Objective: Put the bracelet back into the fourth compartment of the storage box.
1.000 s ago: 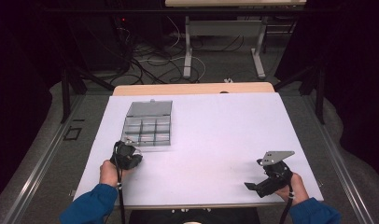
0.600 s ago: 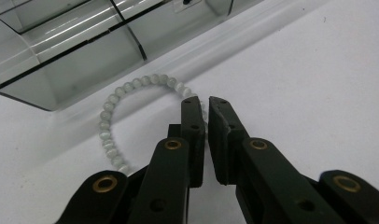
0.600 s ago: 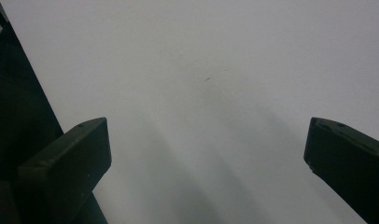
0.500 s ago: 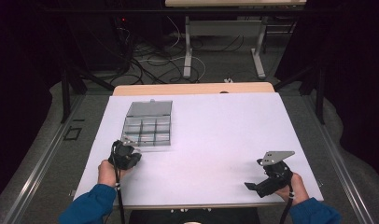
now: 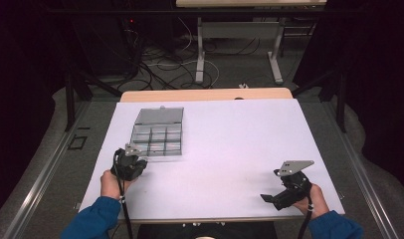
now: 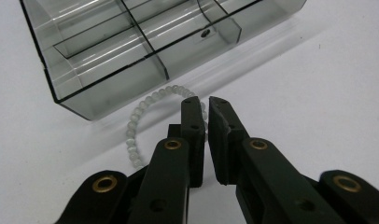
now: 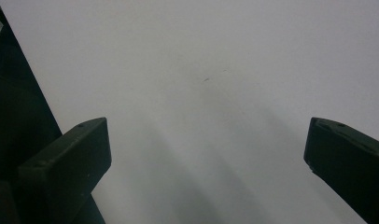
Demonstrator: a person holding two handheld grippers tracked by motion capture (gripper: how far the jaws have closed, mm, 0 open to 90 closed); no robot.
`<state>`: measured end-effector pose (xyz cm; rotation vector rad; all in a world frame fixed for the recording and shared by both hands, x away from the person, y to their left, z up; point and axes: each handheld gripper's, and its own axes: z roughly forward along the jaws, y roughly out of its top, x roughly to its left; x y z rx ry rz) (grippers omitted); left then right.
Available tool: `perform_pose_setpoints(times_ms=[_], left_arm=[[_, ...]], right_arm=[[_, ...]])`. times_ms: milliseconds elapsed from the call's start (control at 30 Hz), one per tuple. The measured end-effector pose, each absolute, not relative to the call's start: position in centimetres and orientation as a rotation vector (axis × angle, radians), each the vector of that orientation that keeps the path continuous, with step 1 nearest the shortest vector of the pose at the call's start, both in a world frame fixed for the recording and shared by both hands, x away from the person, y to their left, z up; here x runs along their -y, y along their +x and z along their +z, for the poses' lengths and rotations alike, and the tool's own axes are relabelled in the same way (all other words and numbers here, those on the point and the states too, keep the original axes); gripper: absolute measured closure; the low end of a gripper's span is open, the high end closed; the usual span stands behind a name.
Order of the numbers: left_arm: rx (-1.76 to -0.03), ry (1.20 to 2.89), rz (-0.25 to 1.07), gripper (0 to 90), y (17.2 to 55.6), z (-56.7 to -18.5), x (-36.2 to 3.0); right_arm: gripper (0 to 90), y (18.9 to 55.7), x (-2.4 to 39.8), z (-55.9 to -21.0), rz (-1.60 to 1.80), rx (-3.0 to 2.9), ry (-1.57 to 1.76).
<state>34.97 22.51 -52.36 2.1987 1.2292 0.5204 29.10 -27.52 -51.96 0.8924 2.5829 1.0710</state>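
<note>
Little has moved since the earlier high views: both hands sit where they were, the left one at most a touch nearer the box.

Item 1, left gripper [image 5: 132, 160]: held at the near left of the desk [image 5: 230, 129], just at the near edge of the compartment box. In the left gripper view [image 6: 207, 105] its jaws stand together, a thin slit between the pads. Whether they pinch the bracelet cannot be told; the tips lie over its far arc.

Item 2, bead bracelet [image 6: 134, 128]: pale, milky round beads on a ring, flat on the desk, just beside the near wall of the box. Part of the loop is hidden behind the jaws.

Item 3, compartment box [image 5: 157, 134]: clear grey plastic with divided cells, lid open and lying back. In the left gripper view [image 6: 131, 51] one small dark bit lies in a cell toward the far side; the nearer cells look empty. No label or writing is legible on it.

Item 4, right gripper [image 5: 269, 199]: near right of the desk, well apart from the box, grey three-cornered plate on top. In the right gripper view [image 7: 206, 154] its jaws stand wide apart over bare white surface, nothing between them.

No brand or lettering is readable on any item.
</note>
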Motion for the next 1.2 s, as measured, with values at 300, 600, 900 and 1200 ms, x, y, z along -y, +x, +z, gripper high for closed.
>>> perform_pose_setpoints(times_ms=[300,600,900,1200], left_arm=[[-1.223,2.178,0.538,85.5,34.7,-51.9,-22.9],[-1.206,2.149,0.576,85.5,34.1,-51.2,-23.1],[-1.196,2.114,0.613,85.5,33.8,-50.7,-23.4],[-1.189,2.095,0.629,85.5,33.5,-50.3,-23.5]], right_arm=[[0.1,29.1,27.5,-52.0,1.078,-2.57,0.9],[0.1,29.1,27.5,-52.0,1.085,-2.563,0.897],[0.1,29.2,27.5,-52.0,1.078,-2.574,0.909],[0.0,29.3,27.5,-52.0,1.073,-2.575,0.897]])
